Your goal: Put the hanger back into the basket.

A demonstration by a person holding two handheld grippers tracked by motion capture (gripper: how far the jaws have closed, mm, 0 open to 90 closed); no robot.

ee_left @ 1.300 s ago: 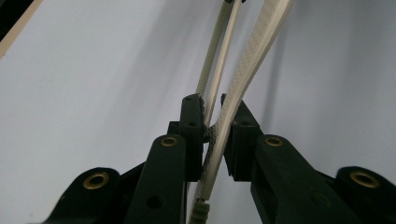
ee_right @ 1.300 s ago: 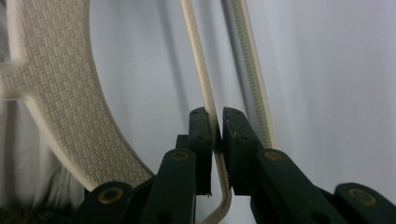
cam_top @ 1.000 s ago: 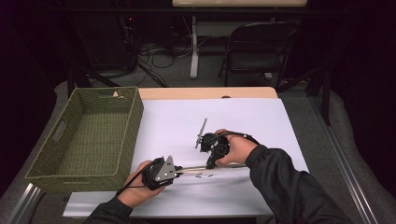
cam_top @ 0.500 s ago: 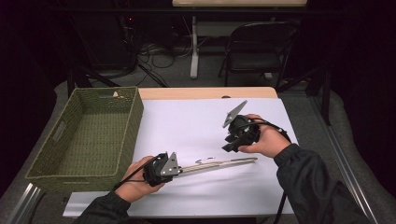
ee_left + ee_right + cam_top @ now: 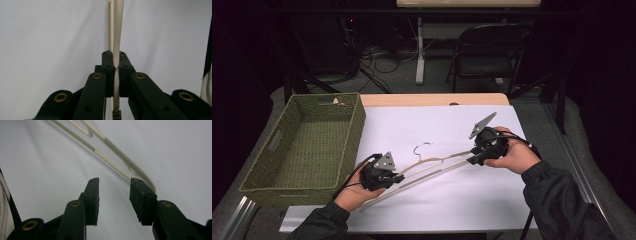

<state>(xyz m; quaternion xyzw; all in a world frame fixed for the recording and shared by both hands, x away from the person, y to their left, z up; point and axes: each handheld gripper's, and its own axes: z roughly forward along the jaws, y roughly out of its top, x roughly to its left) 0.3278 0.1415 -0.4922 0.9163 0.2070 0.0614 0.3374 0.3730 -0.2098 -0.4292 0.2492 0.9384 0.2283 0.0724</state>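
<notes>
One claw (image 5: 113,72) on hanger (image 5: 115,30), L view.

A: Where does the high view sit?

B: Above the person's side, looking forward and down over the white tabletop (image 5: 452,200), with the green woven basket (image 5: 302,150) at its left and a chair (image 5: 487,55) on the floor beyond.

A: And the left gripper view?

B: Very near, looking along the left gripper (image 5: 114,72) and straight down the cream clothes hanger (image 5: 117,27) over white tabletop.

A: The right one?

B: It rides low on the right gripper (image 5: 113,195), facing across the tabletop toward the hanger's end, close by.

A: What do they share?

B: All three take in the hanger and the white surface under it; the high view holds both grippers.
</notes>
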